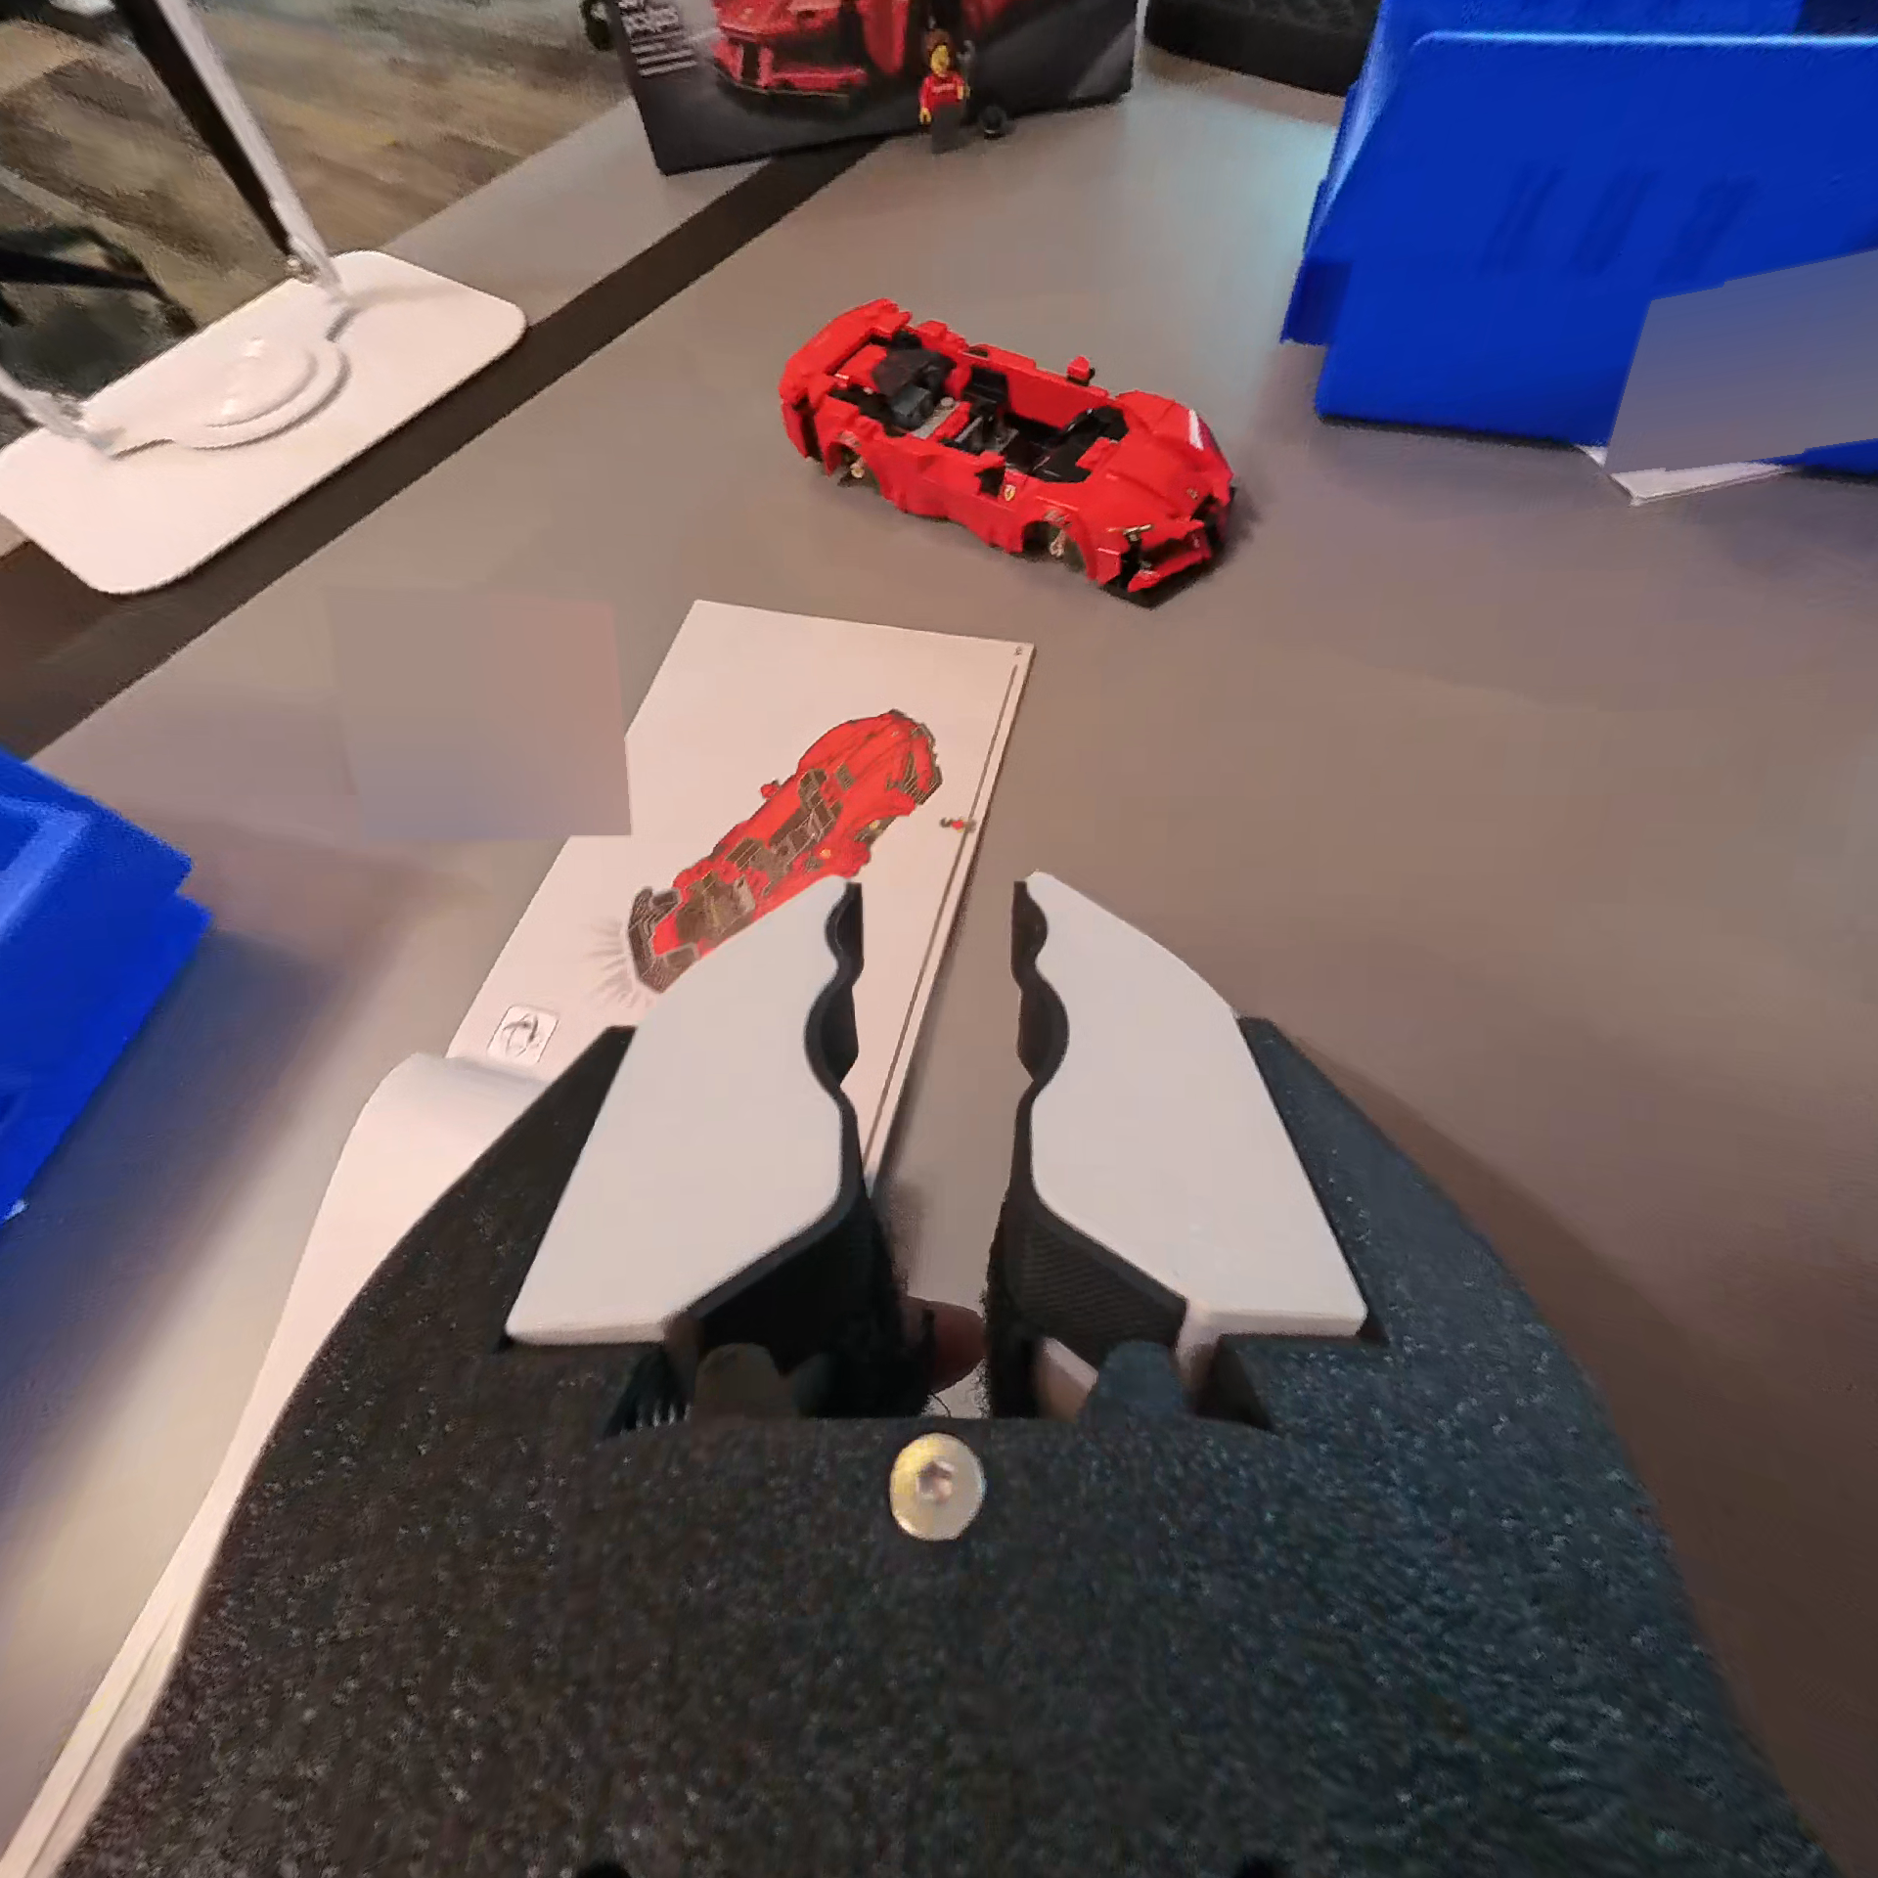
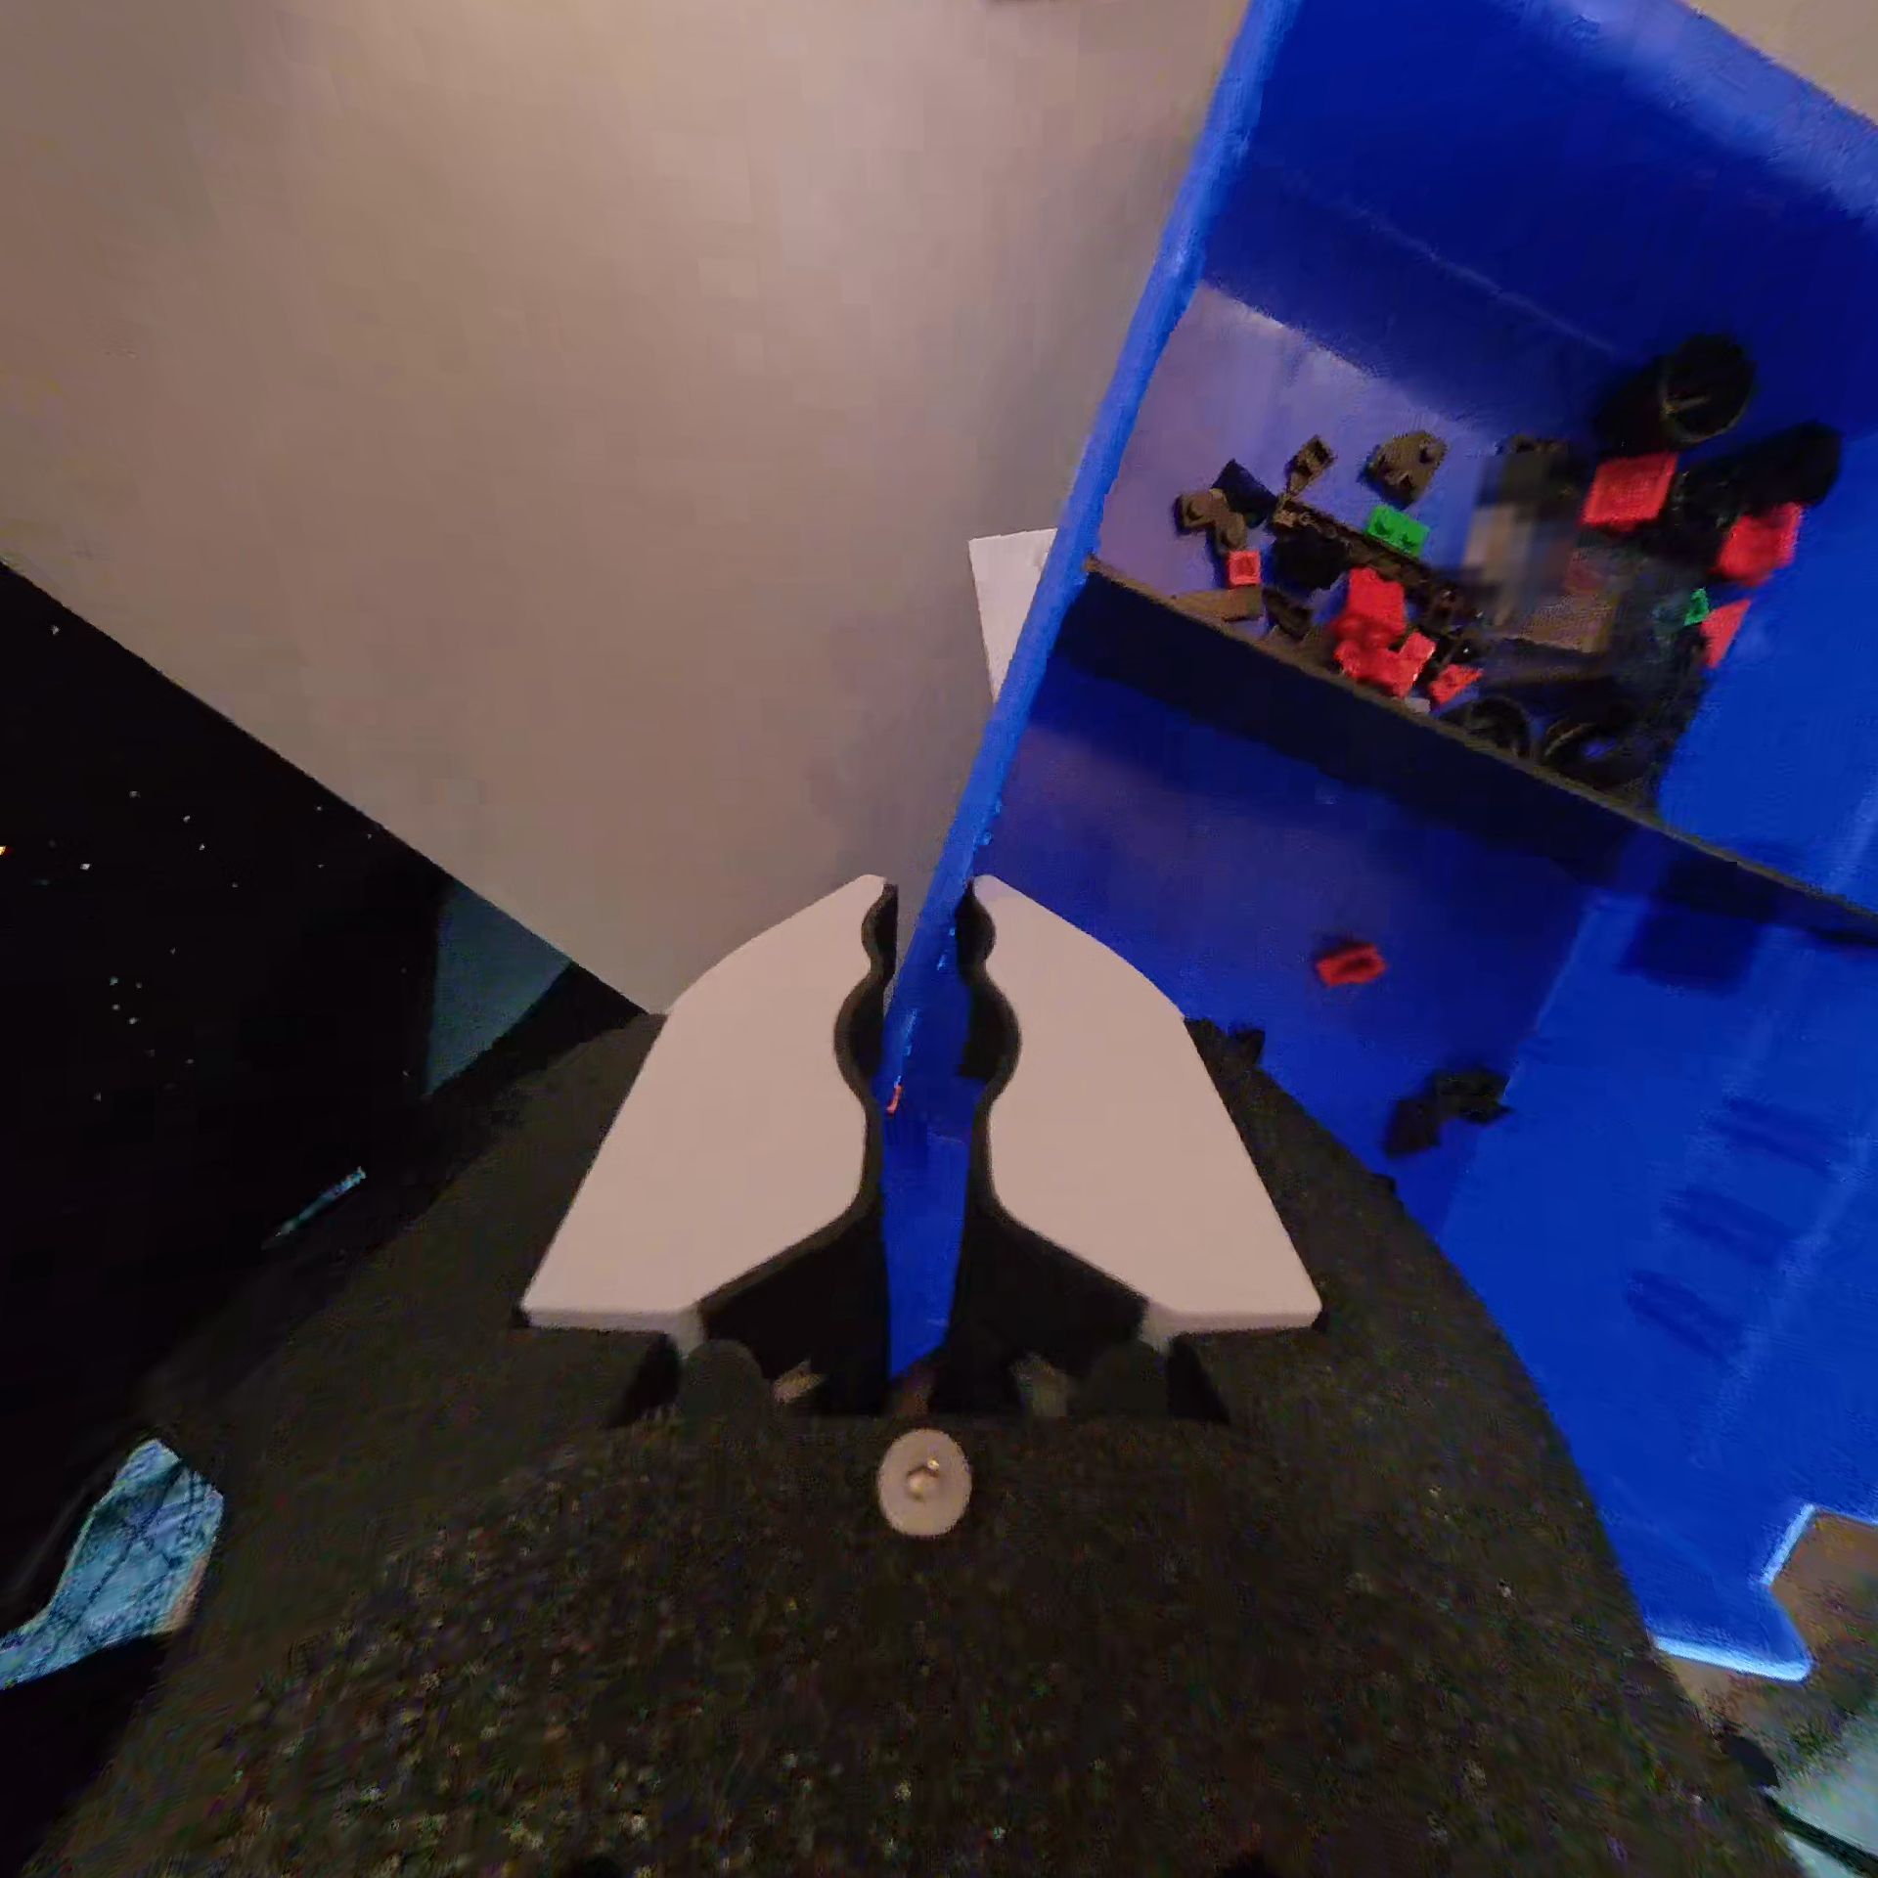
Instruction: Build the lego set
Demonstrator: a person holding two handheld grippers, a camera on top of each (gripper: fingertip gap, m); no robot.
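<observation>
While bin wall is clamped edge-on by right gripper, loose bricks lie right of it; left gripper, parted and empty, is held short of car.

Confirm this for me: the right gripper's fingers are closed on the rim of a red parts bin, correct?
Not quite. The bin is blue, not red. The right wrist view shows the right gripper with its fingers closed on the wall of the blue parts bin.

- The lego car sits on the table, beyond the instruction sheet.
- Bins stand right of it; the box stands behind.
</observation>
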